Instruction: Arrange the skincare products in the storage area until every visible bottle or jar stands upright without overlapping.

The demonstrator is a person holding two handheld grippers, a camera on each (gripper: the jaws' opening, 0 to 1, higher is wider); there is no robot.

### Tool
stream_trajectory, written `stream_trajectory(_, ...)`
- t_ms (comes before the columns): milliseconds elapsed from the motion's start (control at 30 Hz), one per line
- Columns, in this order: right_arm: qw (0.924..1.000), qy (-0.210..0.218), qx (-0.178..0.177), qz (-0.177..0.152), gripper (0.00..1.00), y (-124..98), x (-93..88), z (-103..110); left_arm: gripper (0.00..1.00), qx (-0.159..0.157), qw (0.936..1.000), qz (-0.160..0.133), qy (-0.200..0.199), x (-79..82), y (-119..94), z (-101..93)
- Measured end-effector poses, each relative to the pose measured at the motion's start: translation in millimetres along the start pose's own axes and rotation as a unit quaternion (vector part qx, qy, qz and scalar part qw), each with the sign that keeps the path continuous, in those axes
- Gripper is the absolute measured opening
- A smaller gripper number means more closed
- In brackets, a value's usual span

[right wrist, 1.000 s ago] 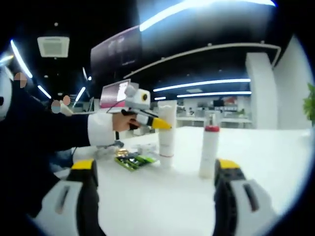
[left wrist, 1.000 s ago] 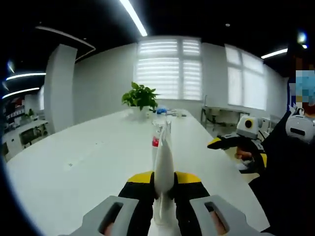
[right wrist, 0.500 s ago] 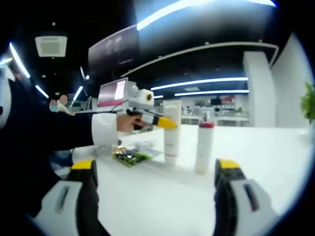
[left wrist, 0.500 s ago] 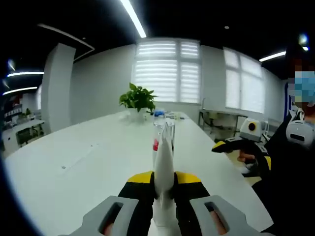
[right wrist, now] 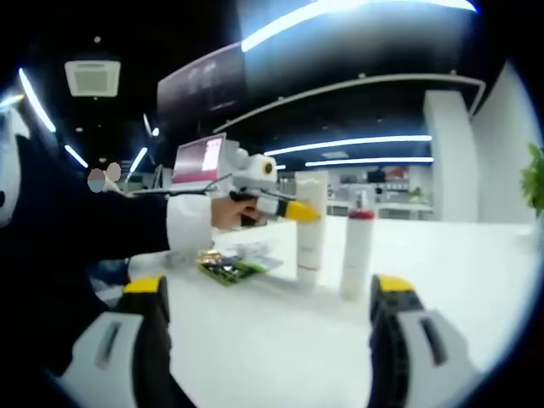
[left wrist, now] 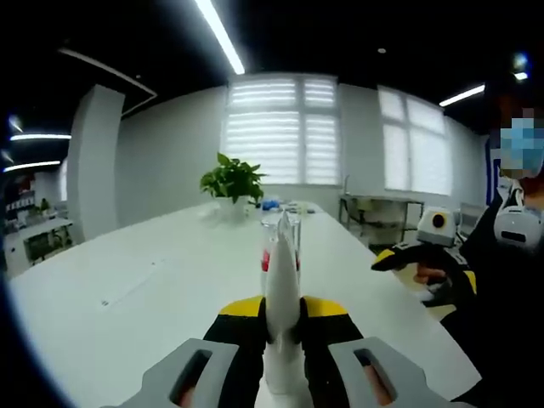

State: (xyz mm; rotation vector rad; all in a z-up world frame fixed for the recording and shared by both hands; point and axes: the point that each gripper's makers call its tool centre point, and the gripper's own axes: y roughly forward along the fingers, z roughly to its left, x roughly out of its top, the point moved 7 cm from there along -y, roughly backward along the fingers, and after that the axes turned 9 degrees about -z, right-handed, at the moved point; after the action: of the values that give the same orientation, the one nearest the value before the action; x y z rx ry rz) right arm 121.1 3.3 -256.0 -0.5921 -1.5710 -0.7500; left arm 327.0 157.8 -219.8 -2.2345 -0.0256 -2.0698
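Note:
My left gripper [left wrist: 282, 311] is shut on a white tube [left wrist: 282, 280], seen edge-on between the yellow and black jaws. Just behind the tube stands a white bottle [left wrist: 266, 262] with a red band. In the right gripper view the same tube [right wrist: 311, 225] stands upright on the table under the left gripper [right wrist: 297, 210], a little left of the red-capped white bottle [right wrist: 357, 255]. My right gripper [right wrist: 268, 289] is open and holds nothing, low over the table in front of both. It also comes in from the right edge as the right gripper [left wrist: 389, 255].
The white table [left wrist: 127, 289] runs far back to a potted plant [left wrist: 229, 180] and small items beside it. A green packet [right wrist: 225, 268] and papers lie on the table [right wrist: 280, 340] left of the tube. A person's dark sleeve [right wrist: 76, 238] crosses the left.
In the right gripper view the left gripper and its tube have moved right, closer to the red-capped bottle. The right gripper stays open.

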Motion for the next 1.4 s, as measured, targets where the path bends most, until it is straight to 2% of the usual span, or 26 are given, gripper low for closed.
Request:
stream_trajectory(300, 1.0000, -0.004, -0.002, 0.001, 0.99, 1.7, -2.1, 0.2, 0.14, 0.012, 0.9998, -0.010, -0.010, -0.6, 2.6, -0.2)
stream_trajectory(467, 1.0000, -0.001, 0.000, 0.006, 1.00, 1.8, -4.3, 1.0, 0.15, 0.020, 0.9998, -0.005, -0.008, 0.4, 2.3, -0.8)
stream_trajectory(533, 1.0000, 0.002, 0.002, 0.006, 0.99, 0.6, -4.5, 2.3, 0.15, 0.013, 0.9999, -0.004, 0.006, 0.4, 1.9, -2.3)
stream_trajectory(733, 1.0000, 0.004, 0.002, 0.007, 0.99, 0.9, -7.0, 1.9, 0.15, 0.016, 0.9998, -0.013, 0.001, 1.5, 1.4, 3.5)
stream_trajectory(800, 1.0000, 0.004, 0.002, 0.008, 0.99, 0.7, -7.1, 2.0, 0.15, 0.012, 0.9996, -0.023, -0.007, 1.7, 2.8, -1.9)
stream_trajectory(833, 0.9999, 0.005, 0.001, 0.009, 0.99, 2.7, -6.9, -4.5, 0.15, 0.009, 0.9995, -0.030, -0.010, 2.6, 3.0, -4.0)
stream_trajectory(867, 0.9999, 0.007, 0.000, 0.009, 0.99, 9.7, -5.3, -27.1, 0.16, 0.008, 0.9993, -0.034, -0.012, 3.7, 2.5, -4.6)
stream_trajectory(900, 0.9999, 0.008, 0.001, 0.010, 0.99, 13.2, -4.4, -37.5, 0.17, 0.010, 0.9990, -0.041, -0.013, 6.1, 0.8, -4.5)
stream_trajectory(933, 0.9999, 0.009, 0.001, 0.010, 0.99, 17.0, -2.8, -48.4, 0.20, 0.018, 0.9987, -0.047, -0.011, 8.2, -0.5, -3.5)
stream_trajectory(1033, 0.9999, 0.009, 0.003, 0.009, 0.99, 21.5, -0.7, -60.5, 0.28, 0.032, 0.9975, -0.062, -0.005, 13.8, -6.5, -2.4)
stream_trajectory(1200, 0.9999, 0.006, 0.005, 0.008, 0.99, 28.3, 3.6, -73.3, 0.40, 0.053, 0.9956, -0.077, -0.004, 20.2, -18.1, -4.0)
stream_trajectory(1333, 1.0000, 0.001, 0.003, -0.003, 0.93, 31.3, 8.9, -75.8, 0.61, 0.078, 0.9900, -0.111, -0.038, 26.2, -27.2, -9.6)
stream_trajectory(1400, 1.0000, 0.001, 0.006, -0.004, 0.93, 33.6, 10.2, -74.4, 0.67, 0.088, 0.9867, -0.125, -0.057, 28.2, -33.1, -11.9)
